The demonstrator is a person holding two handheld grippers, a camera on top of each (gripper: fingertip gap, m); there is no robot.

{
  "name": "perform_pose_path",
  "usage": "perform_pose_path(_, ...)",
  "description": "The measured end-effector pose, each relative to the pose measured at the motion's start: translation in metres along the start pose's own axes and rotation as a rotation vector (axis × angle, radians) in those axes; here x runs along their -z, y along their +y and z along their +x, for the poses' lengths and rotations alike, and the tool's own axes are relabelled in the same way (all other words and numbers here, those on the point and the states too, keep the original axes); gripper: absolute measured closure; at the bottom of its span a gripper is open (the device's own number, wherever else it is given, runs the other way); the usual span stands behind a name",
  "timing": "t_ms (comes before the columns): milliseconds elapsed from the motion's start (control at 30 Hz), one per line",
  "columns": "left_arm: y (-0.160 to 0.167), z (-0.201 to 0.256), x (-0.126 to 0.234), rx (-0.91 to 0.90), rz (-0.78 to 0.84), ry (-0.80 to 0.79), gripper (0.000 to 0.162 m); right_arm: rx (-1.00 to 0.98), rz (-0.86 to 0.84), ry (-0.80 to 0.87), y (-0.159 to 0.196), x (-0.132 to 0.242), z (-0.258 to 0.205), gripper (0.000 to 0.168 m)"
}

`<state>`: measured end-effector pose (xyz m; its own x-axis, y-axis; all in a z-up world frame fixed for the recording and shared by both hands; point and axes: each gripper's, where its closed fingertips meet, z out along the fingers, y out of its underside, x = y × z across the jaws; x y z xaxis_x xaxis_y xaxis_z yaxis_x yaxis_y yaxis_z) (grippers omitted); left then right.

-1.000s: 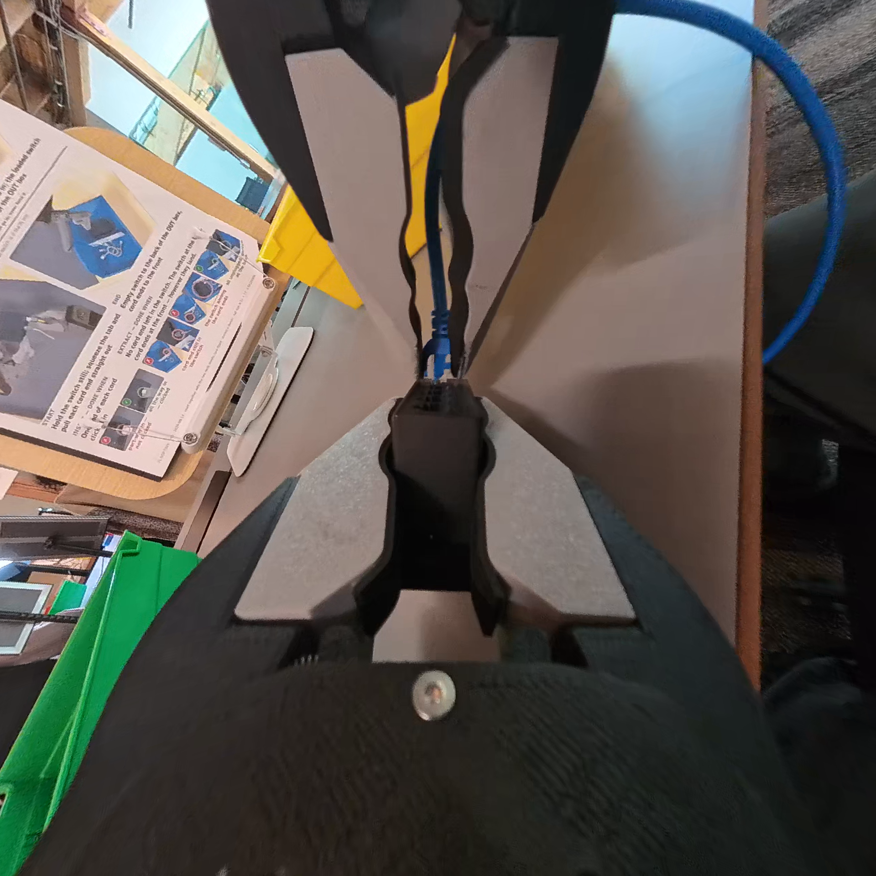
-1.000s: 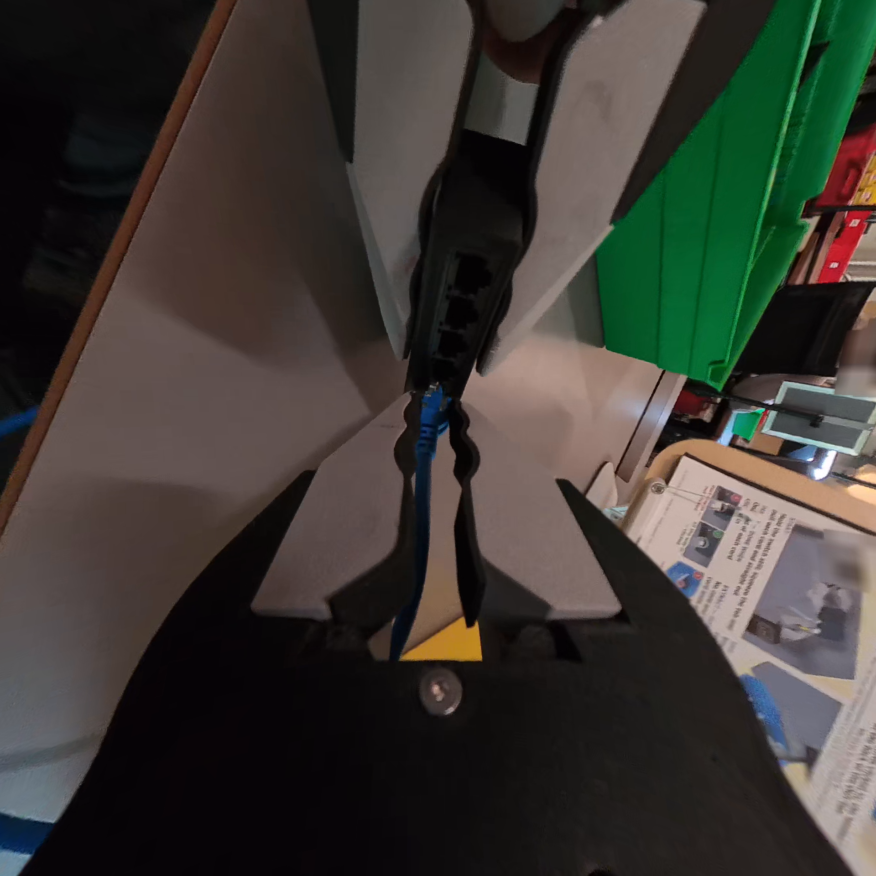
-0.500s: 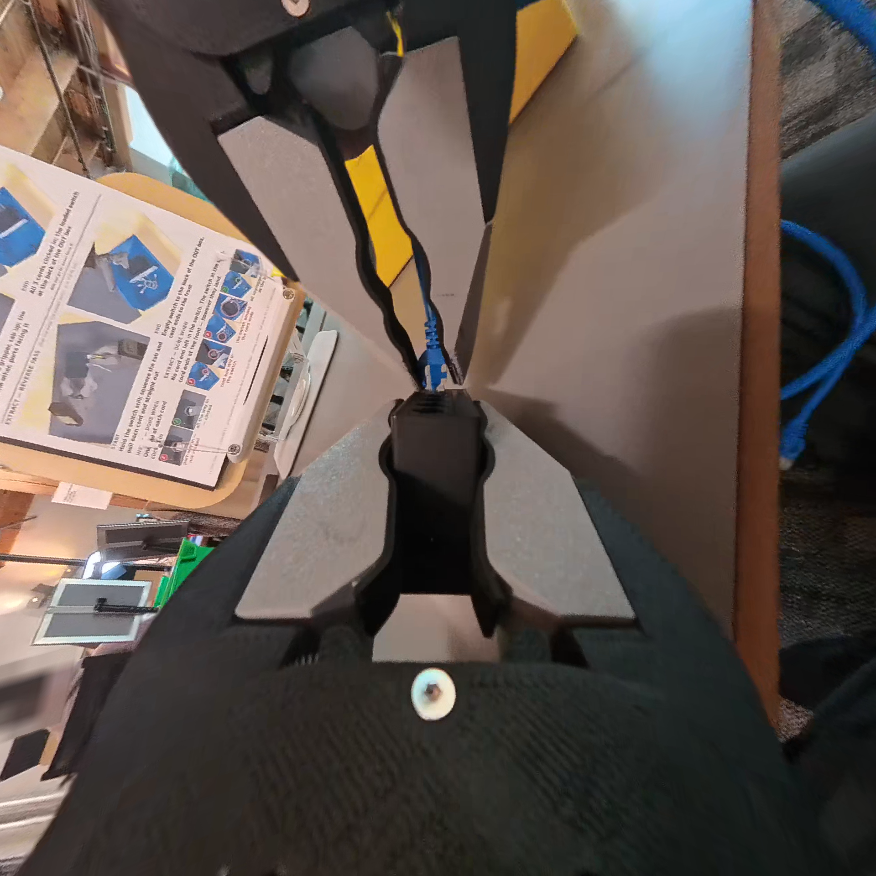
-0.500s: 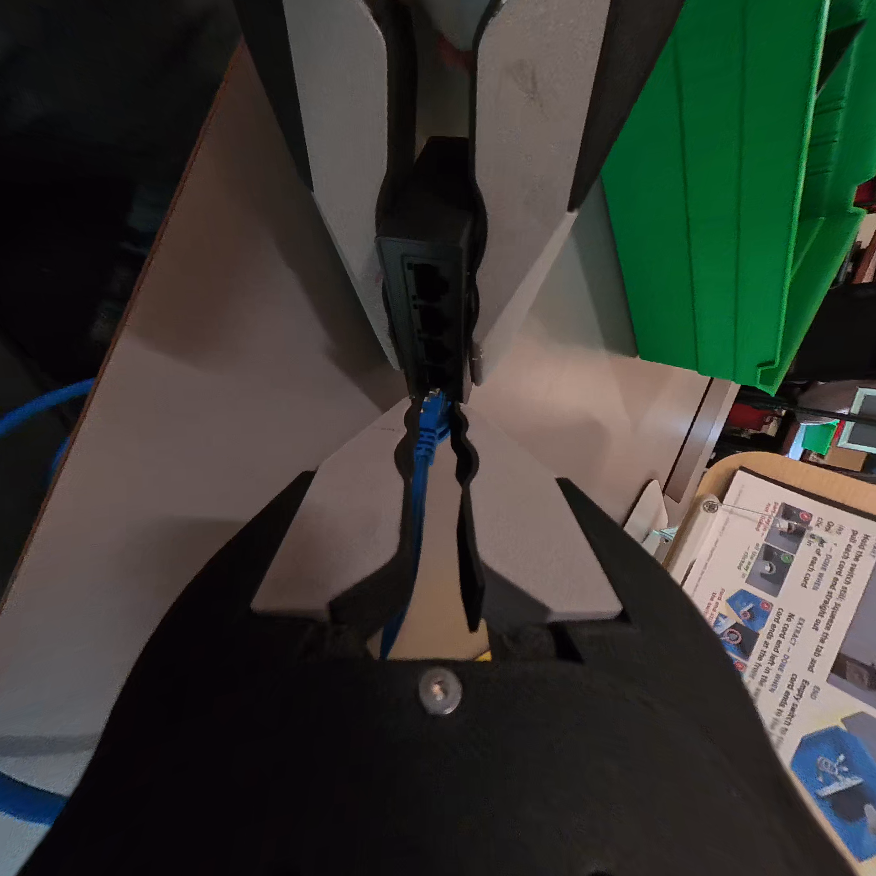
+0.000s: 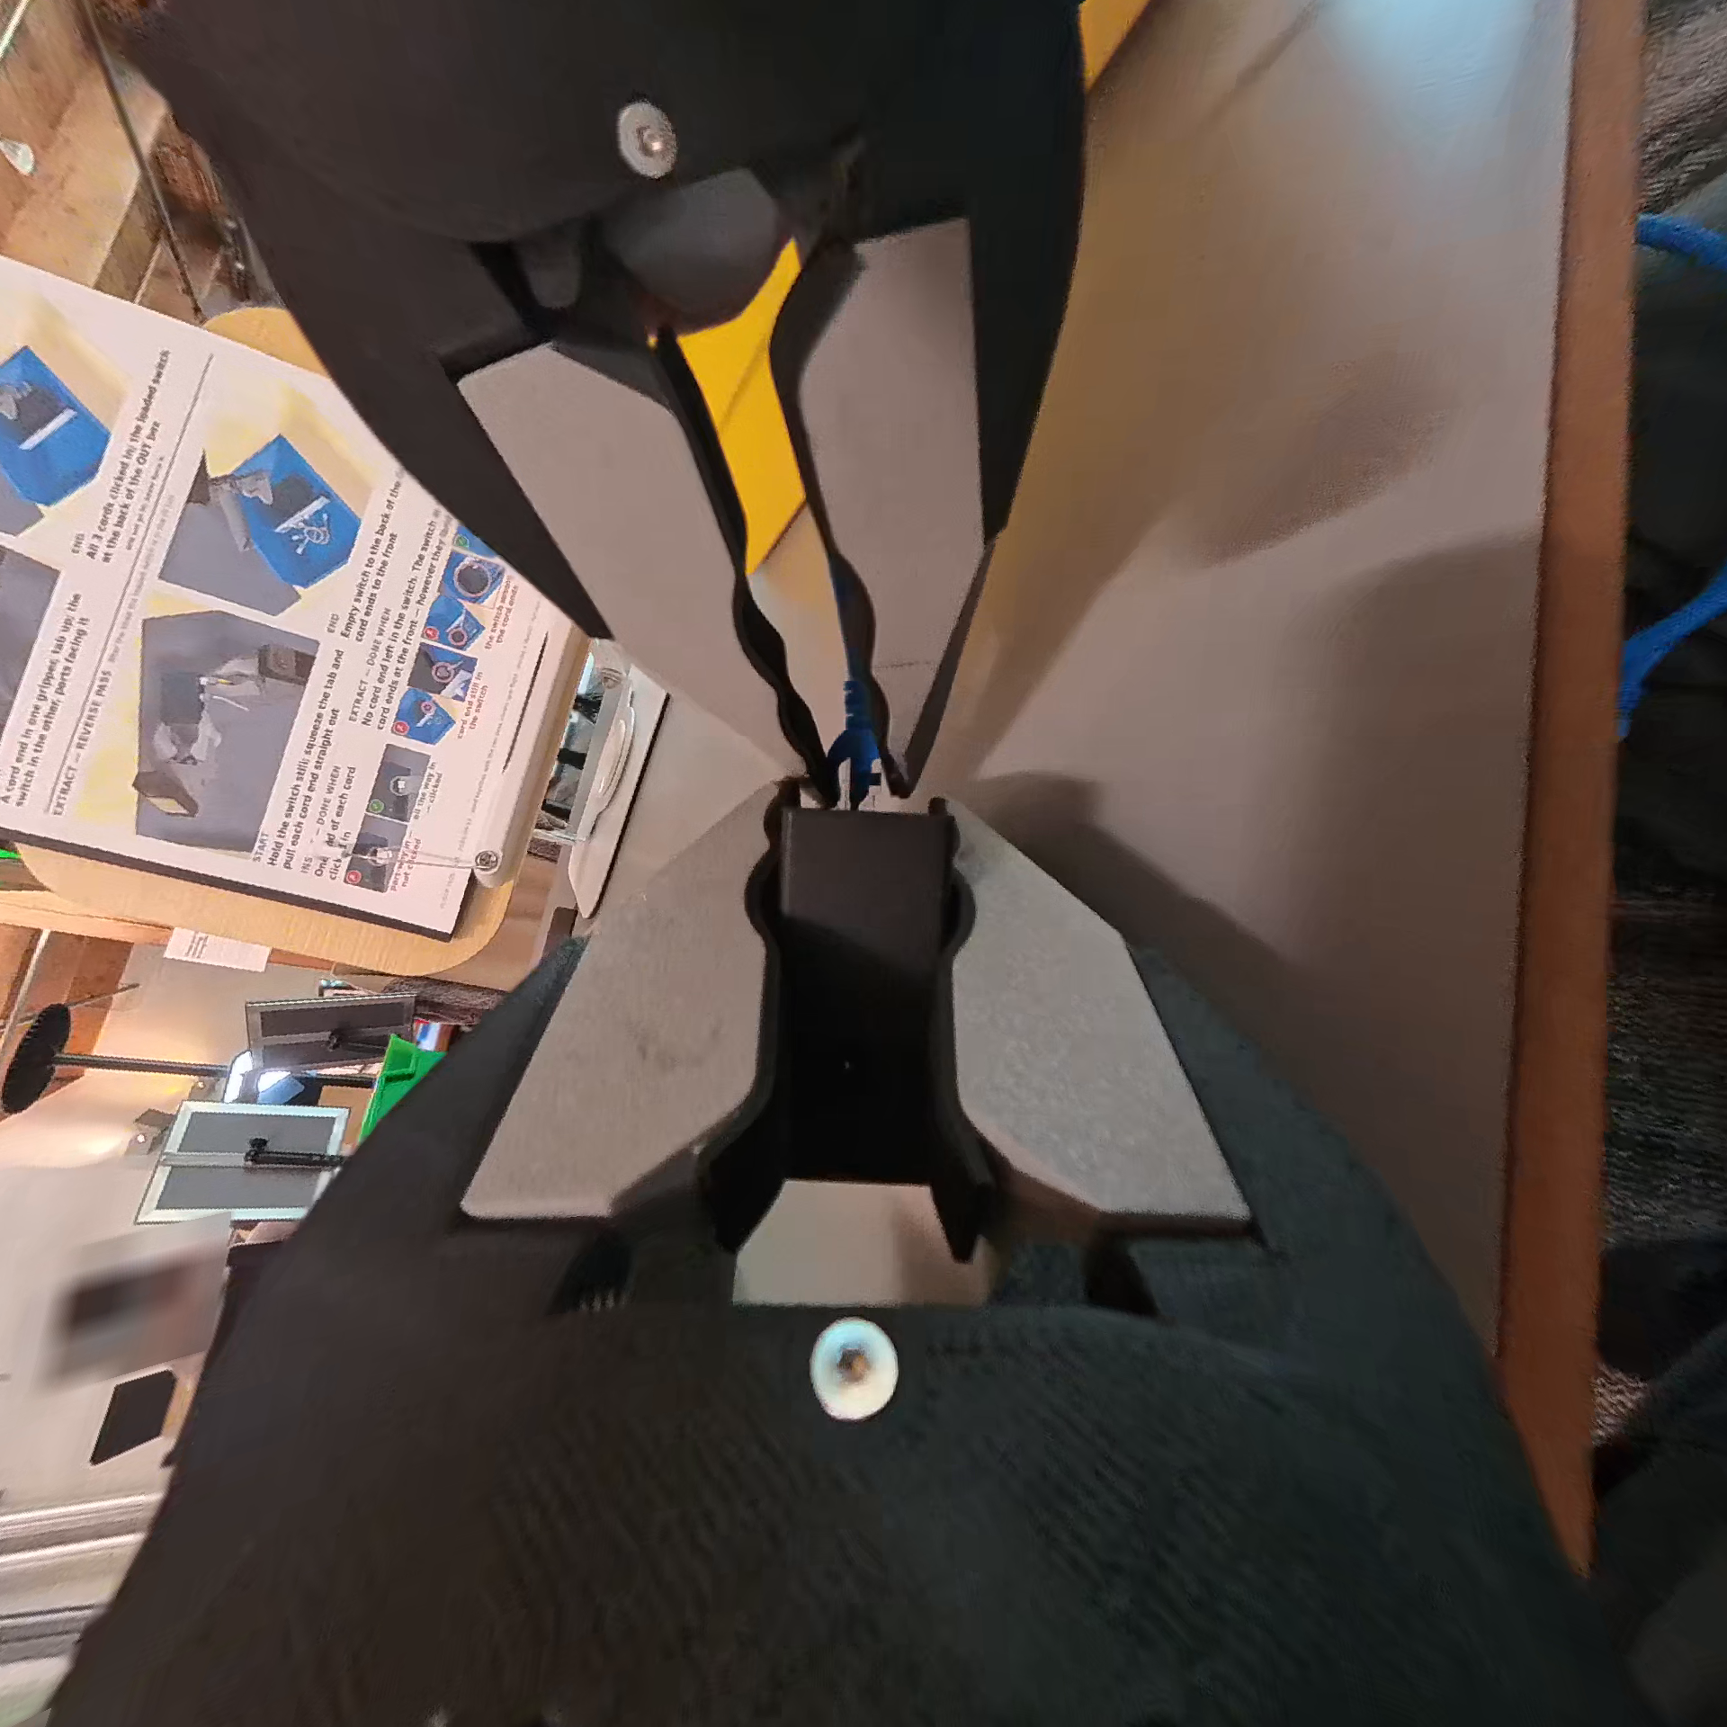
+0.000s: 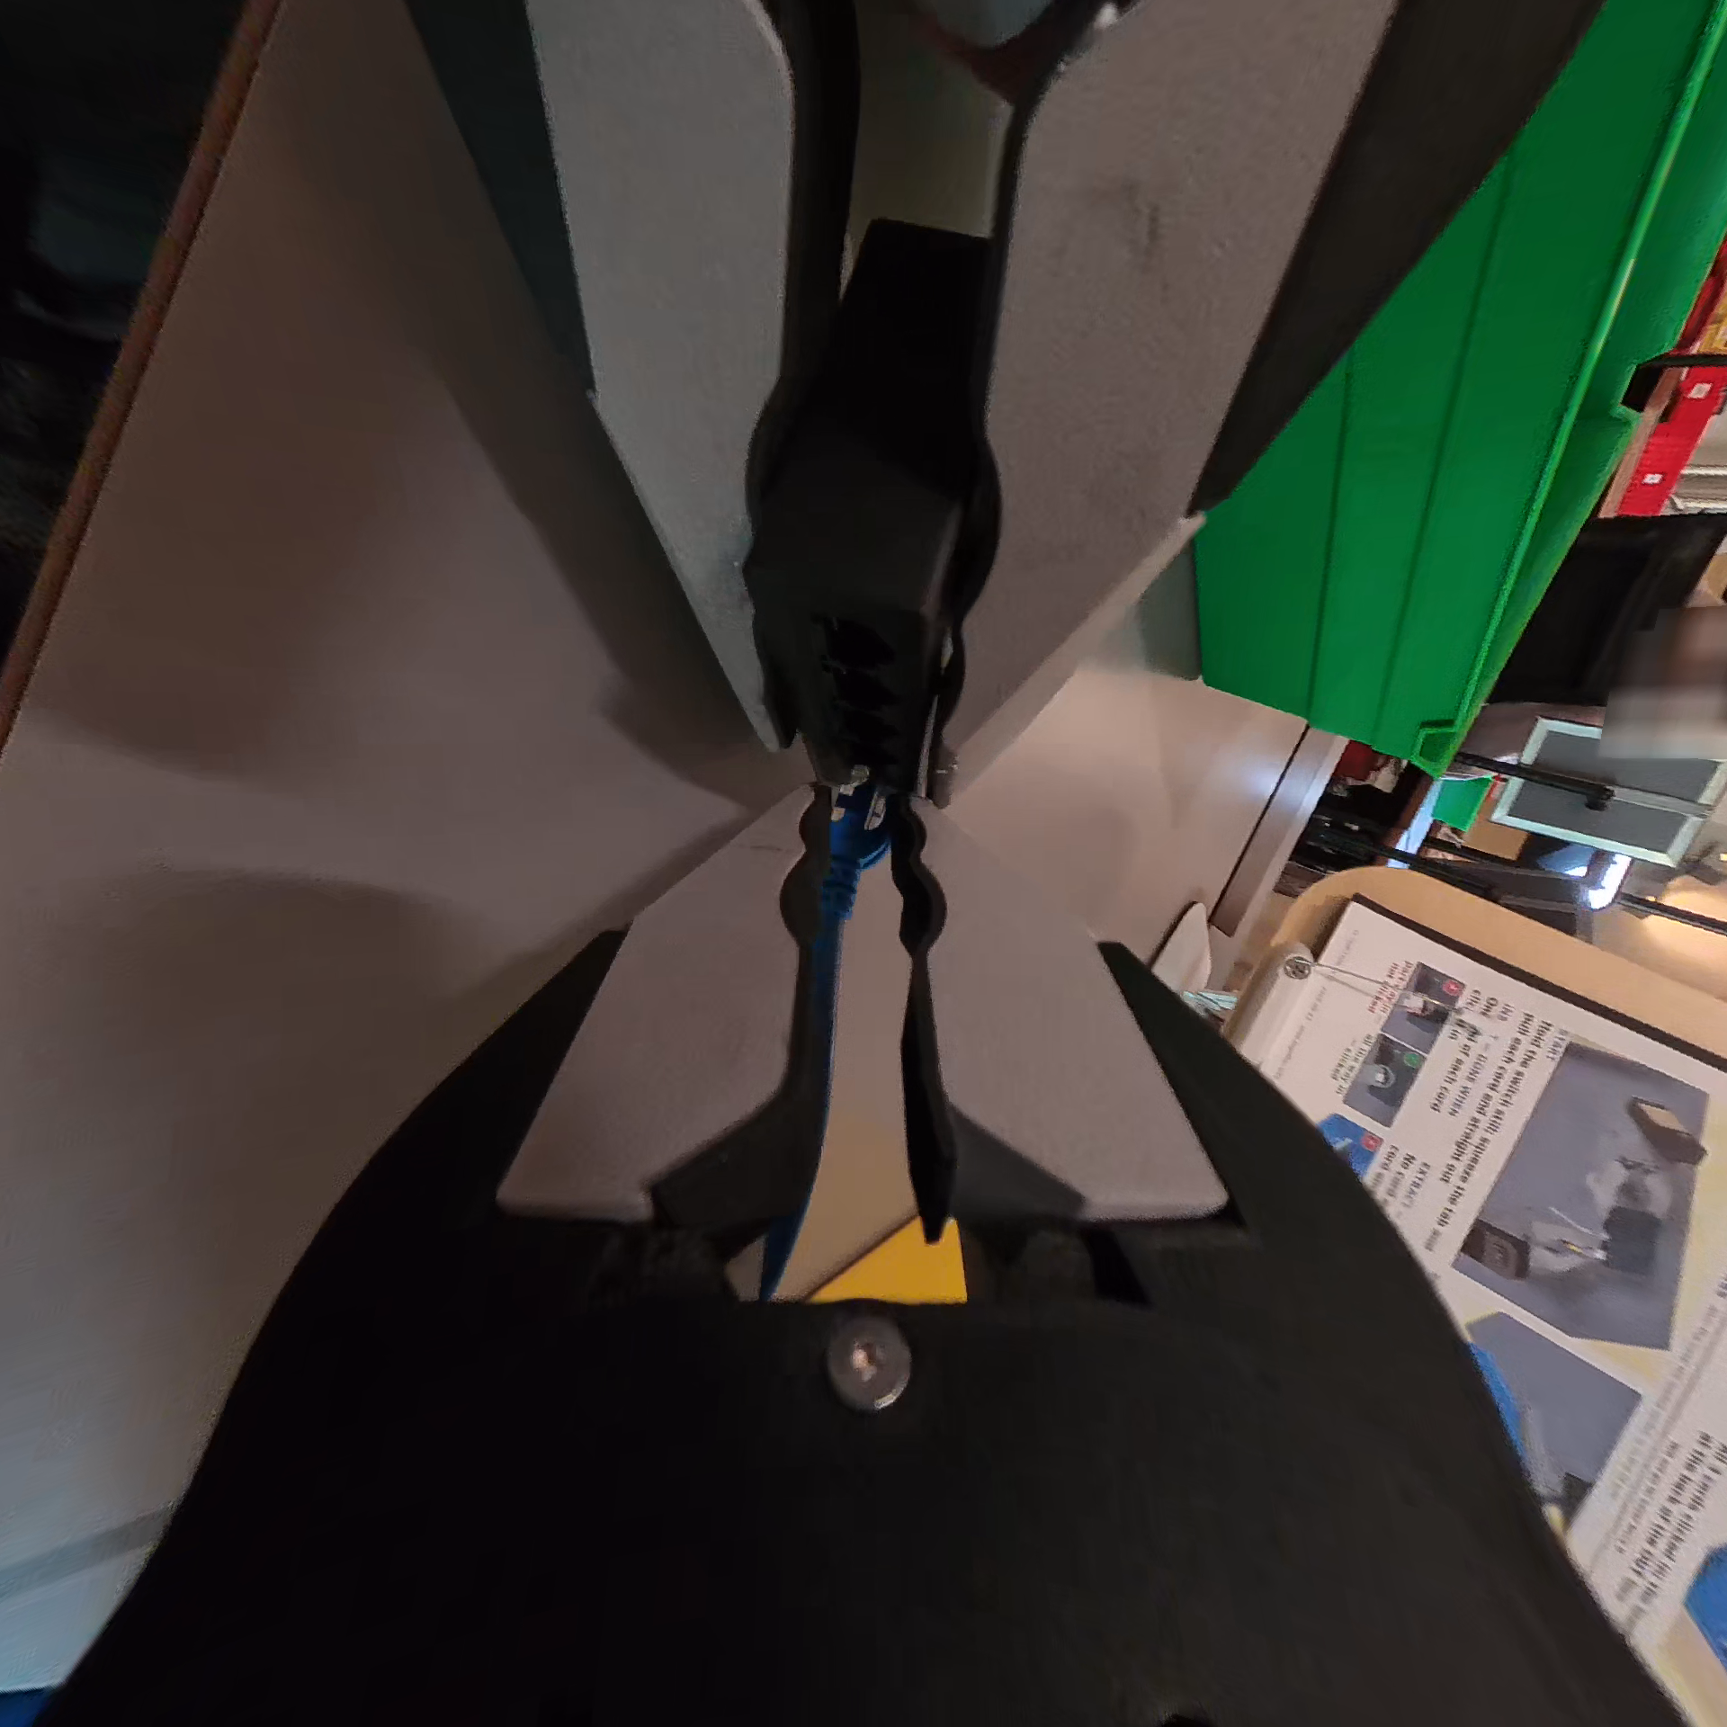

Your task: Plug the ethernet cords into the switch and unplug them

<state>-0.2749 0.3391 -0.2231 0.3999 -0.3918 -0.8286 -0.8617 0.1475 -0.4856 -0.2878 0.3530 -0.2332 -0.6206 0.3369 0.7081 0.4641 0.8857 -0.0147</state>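
My left gripper [image 5: 860,832] is shut on the black switch [image 5: 860,972], held above the grey table with its port face turned toward the other gripper. My right gripper [image 6: 864,804] is shut on the blue ethernet cord [image 6: 841,860] just behind its plug. The plug tip meets the lowest port of the switch [image 6: 864,645]; how deep it sits I cannot tell. In the left wrist view the blue plug [image 5: 858,748] shows between the right gripper's fingertips, against the switch's far end. The cord's loose length [image 5: 1673,645] hangs past the table's right edge.
A grey table [image 5: 1308,467] with a brown edge [image 5: 1579,654] lies under both grippers. A yellow bin [image 5: 738,411] stands beyond. A green bin [image 6: 1458,449] is to the right in the right wrist view. An instruction sheet on a wooden board [image 5: 234,635] stands at the left. My left and right fingertips are right by each other.
Both grippers have tilted and turned while staying tip to tip. The switch now shows its top side in the left wrist view. The plug stays at the lowest port.
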Motion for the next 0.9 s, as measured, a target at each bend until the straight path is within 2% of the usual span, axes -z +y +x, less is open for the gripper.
perform_pose_path(67,0.001,0.0,-0.001,0.002,-0.004,-0.001,0.135,0.053,-0.021,0.041,0.001,0.0,0.0,0.161)
perform_pose_path(167,-0.002,-0.001,0.002,0.074,0.043,0.049,0.135,0.233,-0.068,0.098,0.0,0.004,-0.002,0.162)
perform_pose_path(333,-0.007,0.002,0.001,0.071,0.053,0.051,0.134,0.319,-0.078,0.052,0.006,0.015,-0.008,0.168)
perform_pose_path(400,0.018,-0.024,0.003,0.092,-0.066,-0.098,0.135,0.33,-0.103,-0.077,0.024,0.017,-0.031,0.168)
perform_pose_path(433,0.01,-0.03,0.008,0.188,0.013,-0.082,0.135,0.373,-0.146,-0.099,0.04,0.016,-0.047,0.168)
perform_pose_path(467,-0.003,-0.029,0.012,0.249,0.102,-0.038,0.135,0.393,-0.173,-0.054,0.051,0.018,-0.049,0.168)
perform_pose_path(500,-0.005,-0.023,0.011,0.232,0.106,-0.012,0.135,0.318,-0.165,0.005,0.056,0.022,-0.04,0.168)
perform_pose_path(567,0.004,-0.015,0.001,0.123,0.014,-0.029,0.135,0.043,-0.127,0.041,0.064,0.032,-0.019,0.168)
perform_pose_path(633,0.014,-0.012,-0.005,0.084,-0.052,-0.039,0.135,-0.105,-0.107,0.106,0.073,0.042,0.006,0.168)
perform_pose_path(700,0.015,-0.013,-0.005,0.093,-0.05,-0.042,0.135,-0.243,-0.166,0.073,0.088,0.038,0.011,0.168)
perform_pose_path(800,0.015,-0.011,-0.005,0.055,-0.059,-0.052,0.135,-0.304,-0.124,0.027,0.073,0.04,0.001,0.168)
perform_pose_path(900,0.018,-0.011,-0.007,0.011,-0.083,-0.071,0.135,-0.366,-0.041,-0.044,0.034,0.049,-0.019,0.168)
